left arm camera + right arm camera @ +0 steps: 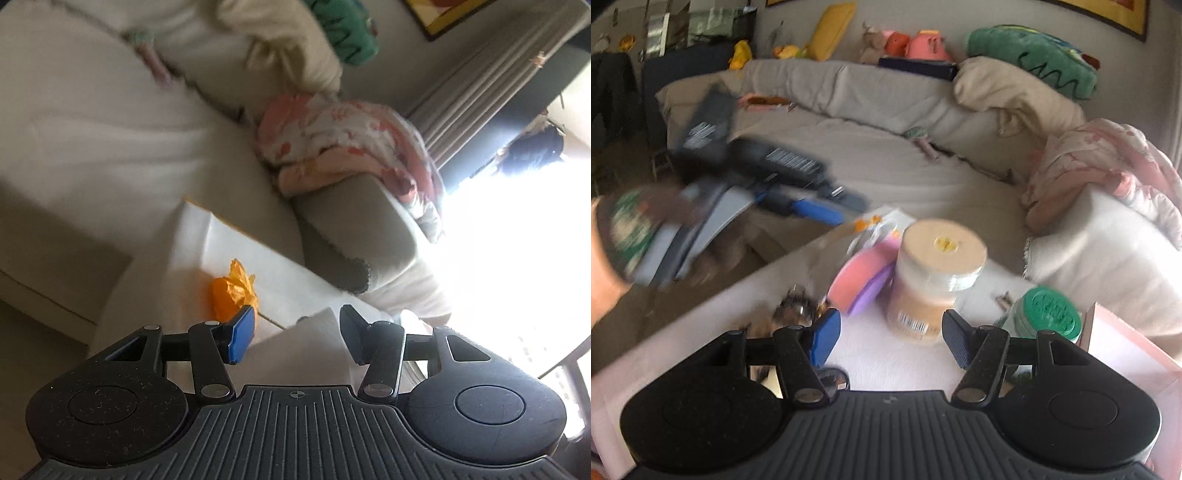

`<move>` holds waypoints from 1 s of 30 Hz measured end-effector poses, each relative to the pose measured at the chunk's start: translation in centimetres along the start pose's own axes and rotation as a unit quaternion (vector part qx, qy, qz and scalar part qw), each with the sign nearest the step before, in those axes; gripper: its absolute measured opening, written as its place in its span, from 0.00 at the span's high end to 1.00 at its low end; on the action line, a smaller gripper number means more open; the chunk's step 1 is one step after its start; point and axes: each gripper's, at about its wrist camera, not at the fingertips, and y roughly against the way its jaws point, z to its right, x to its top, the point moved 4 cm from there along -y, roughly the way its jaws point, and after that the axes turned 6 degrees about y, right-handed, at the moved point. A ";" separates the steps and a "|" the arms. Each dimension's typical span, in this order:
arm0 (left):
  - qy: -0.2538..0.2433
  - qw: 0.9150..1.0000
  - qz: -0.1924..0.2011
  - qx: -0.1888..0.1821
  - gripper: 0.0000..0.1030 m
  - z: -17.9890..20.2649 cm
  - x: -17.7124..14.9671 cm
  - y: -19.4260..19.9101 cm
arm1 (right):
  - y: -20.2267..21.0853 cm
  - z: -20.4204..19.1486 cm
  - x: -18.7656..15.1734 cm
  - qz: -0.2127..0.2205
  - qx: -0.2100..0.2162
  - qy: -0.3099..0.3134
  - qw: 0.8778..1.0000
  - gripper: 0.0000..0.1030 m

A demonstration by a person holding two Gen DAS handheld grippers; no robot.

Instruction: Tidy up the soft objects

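Blanket [1108,166] well beyond open right tool [890,338].

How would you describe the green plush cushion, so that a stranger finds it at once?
Look at the grey sofa and follow its backrest to the end near the framed picture. There the green plush cushion lies on a beige pillow. It is the only green thing up there, with a dark zigzag line stitched across it.

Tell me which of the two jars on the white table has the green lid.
The smaller jar at the right, beside the pink box, has the green lid. The taller jar in the middle of the white table has a beige lid.
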 end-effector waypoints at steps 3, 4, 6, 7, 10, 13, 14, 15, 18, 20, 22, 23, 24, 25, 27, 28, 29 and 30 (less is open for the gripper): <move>0.002 0.999 -0.037 -0.015 0.46 0.2 0.1 -1.8 | -0.1 -0.5 -0.8 -0.005 -0.011 0.024 1.000 0.40; -0.004 0.999 -0.047 -0.020 0.46 0.6 -0.2 -2.0 | -0.1 -0.8 -1.2 -0.006 -0.016 0.034 0.999 0.40; -0.034 0.997 -0.066 -0.036 0.46 2.0 -1.2 -1.8 | 0.1 -1.4 -1.8 -0.004 -0.020 0.051 0.998 0.40; -0.054 0.995 -0.071 -0.034 0.46 2.6 -1.8 -1.7 | 0.0 -1.6 -2.0 -0.004 -0.018 0.054 0.998 0.40; -0.102 0.992 -0.069 0.004 0.46 3.7 -3.2 -1.2 | -0.6 -1.6 -2.0 -0.008 -0.003 0.051 0.999 0.40; -0.115 0.991 -0.064 0.016 0.46 4.0 -4.3 -0.6 | -1.1 -1.7 -2.0 -0.012 0.001 0.042 0.999 0.40; -0.111 0.992 -0.059 0.013 0.47 3.8 -4.4 -0.1 | -1.1 -1.7 -2.0 -0.011 0.003 0.038 0.999 0.40; -0.105 0.993 -0.052 0.009 0.52 3.6 -4.5 0.2 | -1.1 -1.7 -2.0 -0.009 0.006 0.035 0.999 0.40; -0.066 0.997 -0.029 -0.017 0.69 2.5 -4.6 1.5 | -0.8 -1.5 -2.0 -0.003 0.011 0.029 1.000 0.40; -0.042 0.999 -0.015 -0.020 0.72 1.8 -4.8 2.3 | -0.8 -1.5 -1.8 0.004 0.013 0.027 1.000 0.40; -0.026 0.999 -0.003 -0.019 0.74 1.1 -4.8 3.4 | -1.0 -1.6 -1.3 0.012 0.019 0.022 1.000 0.40; -0.017 1.000 0.002 -0.021 0.75 0.8 -4.8 3.8 | -1.3 -1.6 -0.9 0.015 0.021 0.017 1.000 0.40; -0.010 1.000 0.003 -0.023 0.75 0.6 -4.8 4.1 | -1.6 -1.7 -0.4 0.020 0.023 0.010 0.999 0.40; -0.005 1.000 0.002 -0.027 0.76 0.5 -4.8 4.3 | -2.0 -1.9 0.1 0.025 0.027 0.001 0.999 0.40; -0.001 0.999 -0.002 -0.033 0.77 0.5 -4.9 4.1 | -3.3 -2.4 1.1 0.030 0.042 -0.011 0.999 0.40; 0.000 0.999 -0.005 -0.034 0.77 0.6 -5.0 4.1 | -4.1 -2.8 1.5 0.028 0.045 -0.012 0.999 0.40; 0.000 0.999 -0.006 -0.035 0.77 0.7 -5.0 4.1 | -4.9 -3.2 1.8 0.025 0.043 -0.006 0.999 0.40; 0.000 0.999 -0.006 -0.036 0.77 0.7 -5.0 4.1 | -5.7 -3.7 2.1 0.023 0.038 0.006 0.999 0.41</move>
